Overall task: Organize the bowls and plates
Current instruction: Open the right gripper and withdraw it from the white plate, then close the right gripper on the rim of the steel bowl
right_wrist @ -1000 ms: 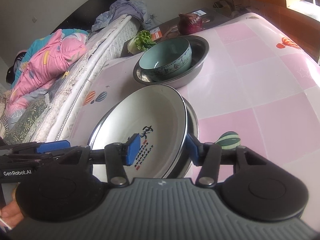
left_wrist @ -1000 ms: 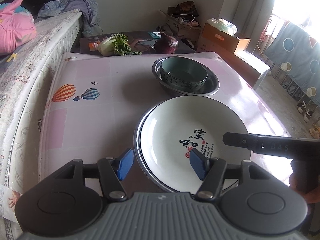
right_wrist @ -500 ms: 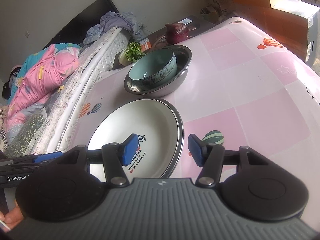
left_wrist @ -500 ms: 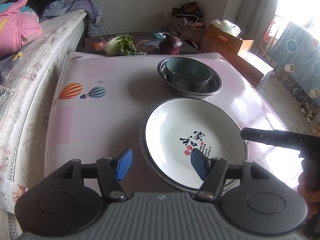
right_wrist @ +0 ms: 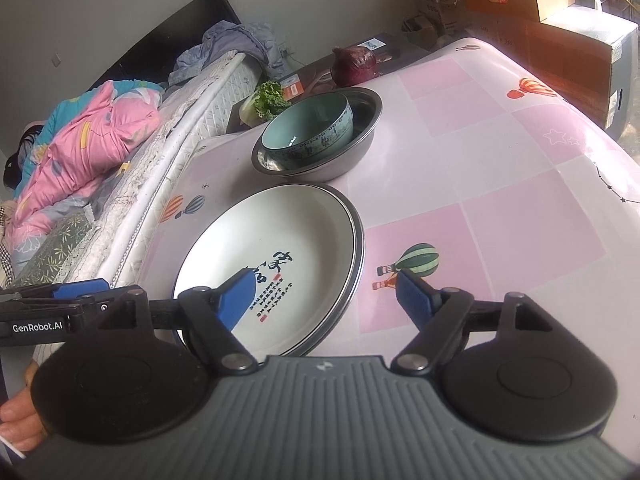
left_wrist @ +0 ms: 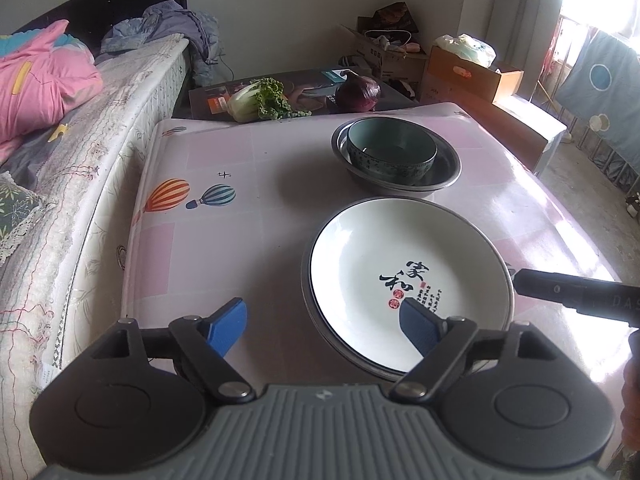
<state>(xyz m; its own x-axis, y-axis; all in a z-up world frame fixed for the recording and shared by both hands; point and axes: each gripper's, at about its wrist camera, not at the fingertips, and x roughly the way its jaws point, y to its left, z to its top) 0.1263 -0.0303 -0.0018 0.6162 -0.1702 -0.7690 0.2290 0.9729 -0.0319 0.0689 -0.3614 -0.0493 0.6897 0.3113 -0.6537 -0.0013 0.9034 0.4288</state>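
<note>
We hold the left gripper and right gripper with jaws opening and empty over the near white plate, apparently just stacked on a metal plate; next, probably withdraw.

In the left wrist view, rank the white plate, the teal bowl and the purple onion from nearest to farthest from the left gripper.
Measured from the left gripper:
1. White plate, just ahead, partly under the right-hand finger.
2. Teal bowl, mid-table, inside the metal basin.
3. Purple onion, beyond the table's far edge.
</note>
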